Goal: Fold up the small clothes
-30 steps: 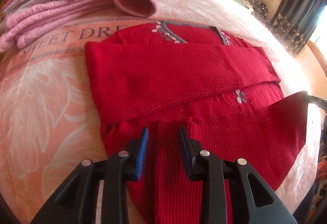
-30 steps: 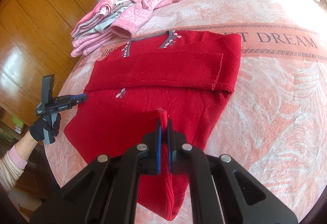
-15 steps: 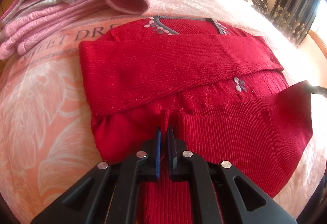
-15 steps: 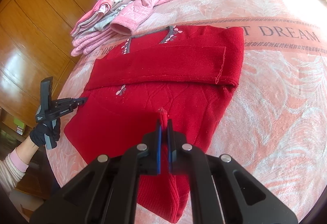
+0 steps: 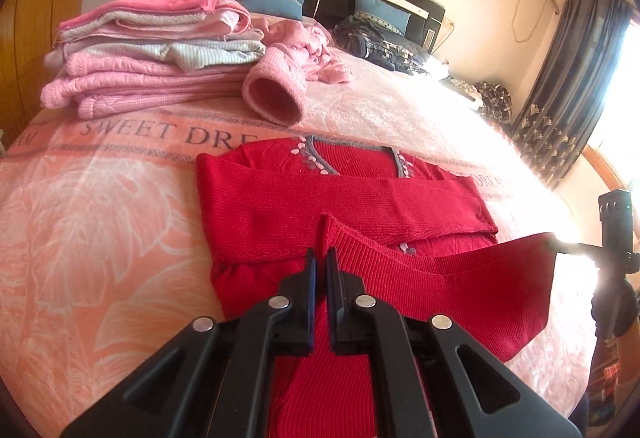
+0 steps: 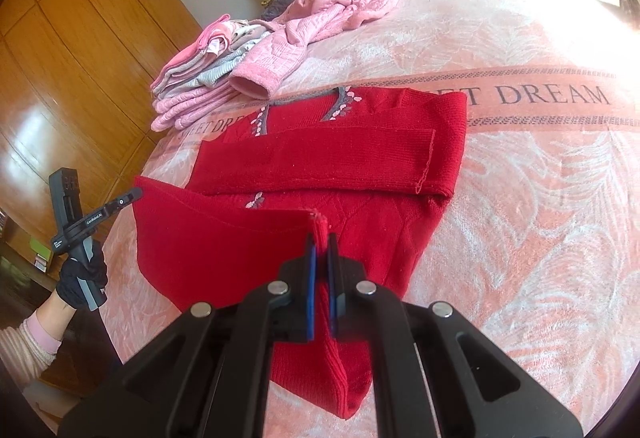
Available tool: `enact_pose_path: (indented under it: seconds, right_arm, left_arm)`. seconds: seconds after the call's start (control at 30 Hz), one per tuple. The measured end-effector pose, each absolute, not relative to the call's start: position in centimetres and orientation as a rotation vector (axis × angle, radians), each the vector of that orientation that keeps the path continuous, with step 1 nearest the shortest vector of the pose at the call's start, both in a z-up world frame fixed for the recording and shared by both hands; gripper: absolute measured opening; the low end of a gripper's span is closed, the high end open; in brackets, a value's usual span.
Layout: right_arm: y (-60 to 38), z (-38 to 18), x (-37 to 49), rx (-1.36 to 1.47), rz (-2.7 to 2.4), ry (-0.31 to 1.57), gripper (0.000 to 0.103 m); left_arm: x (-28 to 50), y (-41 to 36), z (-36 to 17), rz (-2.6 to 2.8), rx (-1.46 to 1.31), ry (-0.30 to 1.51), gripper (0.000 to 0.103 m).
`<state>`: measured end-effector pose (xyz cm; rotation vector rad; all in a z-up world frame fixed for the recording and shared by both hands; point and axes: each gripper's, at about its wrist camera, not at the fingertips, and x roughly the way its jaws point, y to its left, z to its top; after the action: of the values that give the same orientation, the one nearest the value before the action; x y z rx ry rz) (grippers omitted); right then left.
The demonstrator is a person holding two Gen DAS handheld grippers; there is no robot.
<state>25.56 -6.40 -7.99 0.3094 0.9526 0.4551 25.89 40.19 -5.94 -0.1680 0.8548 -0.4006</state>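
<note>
1. Left gripper [image 5: 320,262], seen in its own wrist view, has its two blue-padded jaws nearly together, clamped on one corner of the hem of the red knitted sweater with grey floral neckline trim [image 5: 340,198]; the same gripper appears from the side in the right wrist view [image 6: 134,193], held by a black-gloved hand [image 6: 82,278].
2. Right gripper [image 6: 321,248] is likewise pinched on the opposite hem corner, a thin ridge of red knit standing up between its pads; from the left wrist view it shows at the far edge [image 5: 560,244].
3. Sweater lies on the pink floral bed blanket printed "SWEET DREAM" [image 5: 100,218], both sleeves already crossed flat over the chest. The hem is lifted clear of the bed and hangs as a slack span between the two grippers.
4. Step in hand, as judged: carrying the hem toward the collar to halve the body. To do it well, both corners should travel level and at equal pace, with the hem kept lightly taut so the edge lands straight and parallel to the shoulders, and without dragging the crossed sleeves out of place.
5. Orientation: neckline points toward the headboard, hem toward the person; the long axis runs collar to hem, along the bed's length.
6. Folded pink and grey garment stack [image 5: 152,54] and a loose pink quilted jacket [image 6: 320,22] lie beyond the collar, near but apart from the sweater.
</note>
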Motion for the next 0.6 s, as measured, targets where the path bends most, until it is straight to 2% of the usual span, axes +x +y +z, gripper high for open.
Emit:
enact_pose_path:
  seconds: [0.27, 0.6]
  right_arm:
    - [-6.9, -4.8, 29.6, 0.298, 0.42, 0.903, 0.003]
    - [-8.8, -5.3, 43.5, 0.294, 0.286, 0.932, 0.003]
  left_arm:
    - [30.0, 39.9, -4.5, -0.403, -0.199, 0.821, 0.004]
    - [40.8, 39.7, -4.9, -0.305, -0.169, 0.813, 0.004]
